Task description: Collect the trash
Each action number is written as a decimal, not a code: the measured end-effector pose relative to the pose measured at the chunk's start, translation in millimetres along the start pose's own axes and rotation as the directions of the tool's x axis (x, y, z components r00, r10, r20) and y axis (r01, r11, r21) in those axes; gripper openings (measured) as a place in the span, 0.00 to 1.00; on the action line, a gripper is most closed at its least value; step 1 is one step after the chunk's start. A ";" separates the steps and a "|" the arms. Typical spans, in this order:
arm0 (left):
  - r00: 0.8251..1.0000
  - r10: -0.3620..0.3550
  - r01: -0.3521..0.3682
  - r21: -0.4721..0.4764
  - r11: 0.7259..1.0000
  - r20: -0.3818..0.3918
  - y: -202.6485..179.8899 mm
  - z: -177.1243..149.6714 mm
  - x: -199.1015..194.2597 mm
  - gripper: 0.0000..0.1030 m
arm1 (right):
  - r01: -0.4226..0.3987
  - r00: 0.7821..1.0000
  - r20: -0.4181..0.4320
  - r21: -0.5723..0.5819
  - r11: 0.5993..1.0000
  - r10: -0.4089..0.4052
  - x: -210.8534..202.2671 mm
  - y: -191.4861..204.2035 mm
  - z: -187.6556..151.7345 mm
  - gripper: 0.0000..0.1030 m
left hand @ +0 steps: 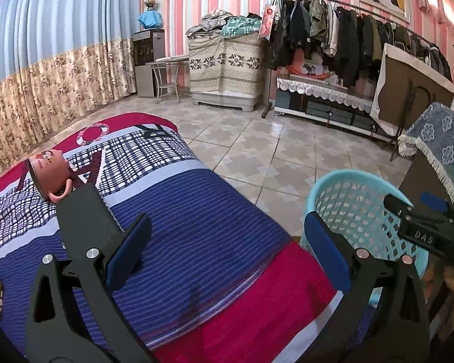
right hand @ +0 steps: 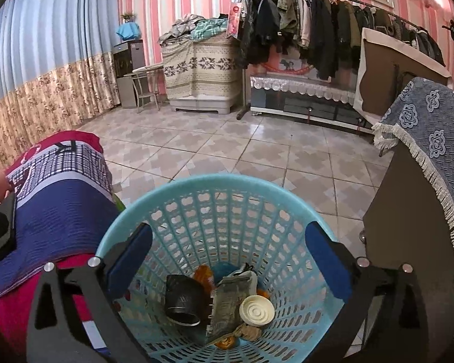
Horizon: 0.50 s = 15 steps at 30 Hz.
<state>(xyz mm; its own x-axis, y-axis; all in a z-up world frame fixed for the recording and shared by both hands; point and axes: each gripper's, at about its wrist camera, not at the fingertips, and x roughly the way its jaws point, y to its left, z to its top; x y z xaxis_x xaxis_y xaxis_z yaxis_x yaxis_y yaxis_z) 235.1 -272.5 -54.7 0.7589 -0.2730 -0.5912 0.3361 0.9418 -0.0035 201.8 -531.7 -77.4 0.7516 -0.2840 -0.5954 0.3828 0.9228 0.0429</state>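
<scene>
Currently right gripper [right hand: 228,260] held over basket [right hand: 178,186], spread wide, empty; trash [right hand: 227,299] inside. Left gripper [left hand: 227,248] wide, empty; mug [left hand: 50,175] at 10 o'clock to be approached level.

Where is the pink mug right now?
The pink mug lies tipped on the bed, at its far left in the left wrist view, beyond the open left gripper.

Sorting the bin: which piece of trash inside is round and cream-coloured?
The ribbed lid beside the black cup; the other pieces are dark, orange or crumpled.
</scene>
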 end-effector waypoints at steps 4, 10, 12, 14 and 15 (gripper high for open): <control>1.000 0.030 -0.030 0.024 0.999 -0.005 6.5 -5.3 -8.2 0.95 | -0.015 1.000 -0.010 -0.018 1.000 0.014 -1.5 6.3 -0.7 0.96; 0.998 0.057 -0.057 0.016 0.998 -0.012 22.3 -16.1 -27.1 0.95 | -0.051 0.999 -0.001 -0.019 0.998 0.051 -14.6 16.3 -2.2 0.96; 0.998 0.060 -0.060 0.016 0.998 -0.022 27.8 -19.8 -32.9 0.95 | -0.063 0.998 -0.007 -0.018 0.998 0.063 -17.1 20.5 -4.8 0.96; 0.997 0.073 -0.073 0.023 0.997 -0.023 31.9 -24.6 -41.0 0.95 | -0.078 0.997 -0.015 -0.026 0.997 0.078 -19.3 26.4 -8.4 0.96; 0.997 0.080 -0.079 0.030 0.996 -0.021 33.9 -27.8 -45.9 0.95 | -0.089 0.996 -0.019 -0.035 0.995 0.088 -21.2 30.5 -10.2 0.96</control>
<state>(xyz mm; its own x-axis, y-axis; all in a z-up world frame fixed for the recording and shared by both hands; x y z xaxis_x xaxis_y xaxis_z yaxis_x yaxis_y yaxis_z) 196.1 -222.5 -50.1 0.7712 -0.1926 -0.6067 0.2915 0.9542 0.0677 192.1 -494.9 -71.6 0.7719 -0.1966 -0.6046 0.2956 0.9529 0.0675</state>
